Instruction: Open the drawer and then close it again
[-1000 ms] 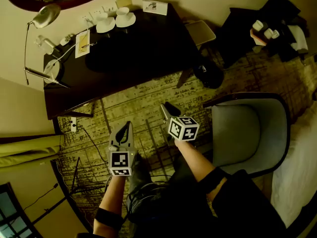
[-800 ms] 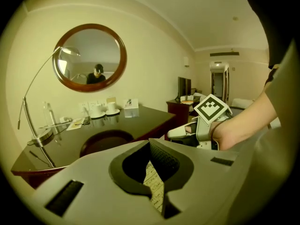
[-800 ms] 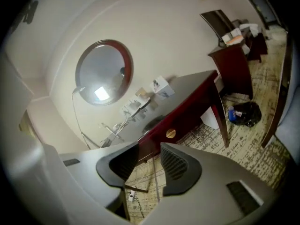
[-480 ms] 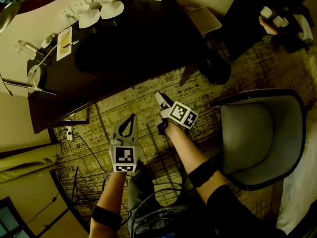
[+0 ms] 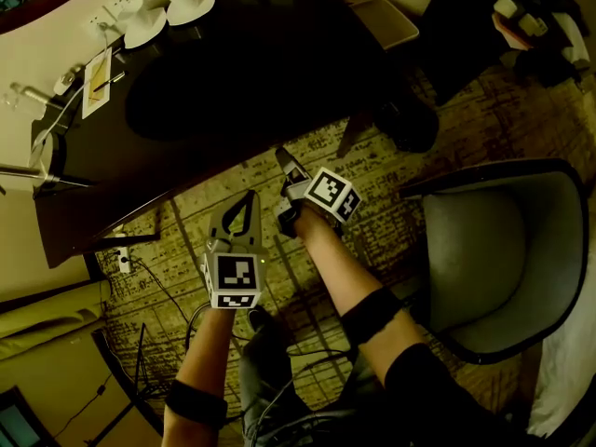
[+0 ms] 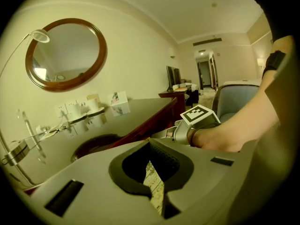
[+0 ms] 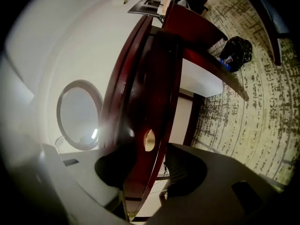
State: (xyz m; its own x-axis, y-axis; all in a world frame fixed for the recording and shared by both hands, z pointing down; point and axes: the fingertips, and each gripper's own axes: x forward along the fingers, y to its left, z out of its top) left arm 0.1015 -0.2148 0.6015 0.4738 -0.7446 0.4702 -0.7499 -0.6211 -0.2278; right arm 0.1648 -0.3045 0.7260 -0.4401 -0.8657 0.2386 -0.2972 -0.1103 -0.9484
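Note:
A dark wooden desk (image 5: 233, 73) fills the upper left of the head view. Its red-brown drawer front (image 7: 154, 88) runs up the right gripper view with a round brass knob (image 7: 149, 139). My right gripper (image 5: 284, 189) is rolled on its side at the desk's front edge. In its own view the right gripper (image 7: 149, 161) has the knob ahead in the gap between the jaws, which are closing and do not press on it. My left gripper (image 5: 250, 198) hangs over the carpet beside it, left gripper (image 6: 151, 144) tips together, holding nothing.
A grey armchair (image 5: 484, 250) stands close on the right. Cups on saucers (image 5: 168, 3) and papers sit at the desk's far side, under a round mirror (image 6: 65, 54). A black bag (image 5: 410, 124) lies by the desk leg. Cables (image 5: 158, 287) trail on the patterned carpet.
Both grippers have moved up the picture toward the desk's front edge and lower to the floor. The right gripper has rolled onto its side.

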